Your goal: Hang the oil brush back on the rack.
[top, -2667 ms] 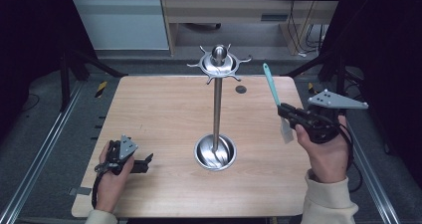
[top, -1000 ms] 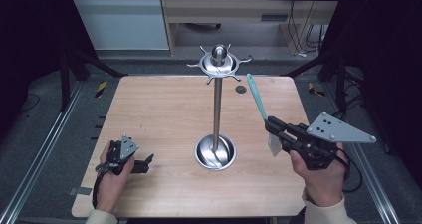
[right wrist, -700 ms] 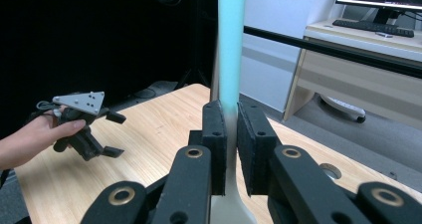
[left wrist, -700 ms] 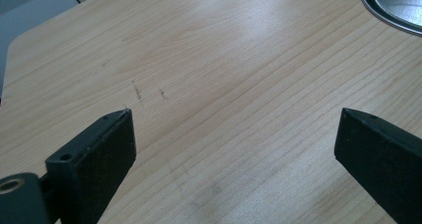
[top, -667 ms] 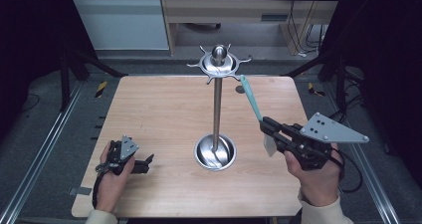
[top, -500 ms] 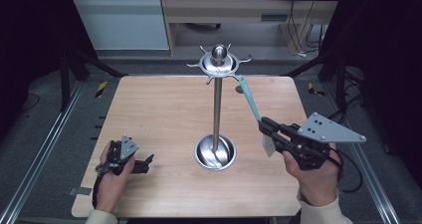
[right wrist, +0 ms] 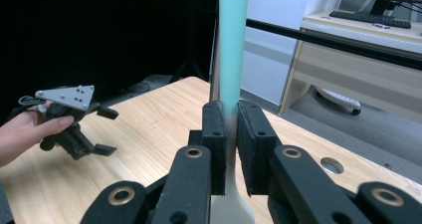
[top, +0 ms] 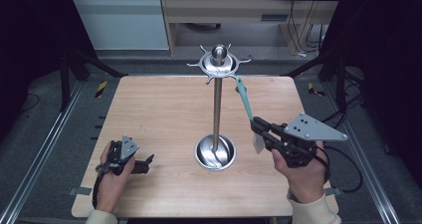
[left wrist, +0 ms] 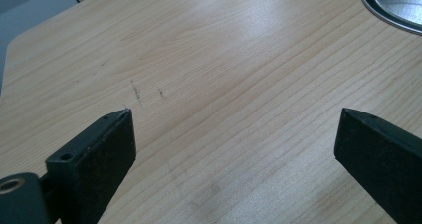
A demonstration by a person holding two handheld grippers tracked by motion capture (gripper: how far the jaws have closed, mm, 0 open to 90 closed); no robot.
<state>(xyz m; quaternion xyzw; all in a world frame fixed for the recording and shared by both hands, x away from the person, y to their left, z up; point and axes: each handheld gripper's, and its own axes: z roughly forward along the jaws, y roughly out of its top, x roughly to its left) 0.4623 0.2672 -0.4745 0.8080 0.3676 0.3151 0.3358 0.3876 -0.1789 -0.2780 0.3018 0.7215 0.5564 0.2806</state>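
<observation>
Now right claw (right wrist: 226, 134) clamped on teal spatula (top: 244, 100), its tip near rack (top: 217, 64); left claw (left wrist: 234, 139) wide, round base dish (top: 215, 151) holding nothing.

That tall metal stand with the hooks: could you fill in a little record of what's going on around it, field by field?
stand: metal stand, upright, round base on the wooden table, ring of hooks at the top
tool: teal-handled spatula, tilted, its handle tip up near the hook ring
right gripper: right gripper, jaws shut on the spatula, beside the stand's base
left gripper: left gripper, jaws open, holding nothing, low over the table's near left part
hooks: nothing seen hanging on them yet
</observation>
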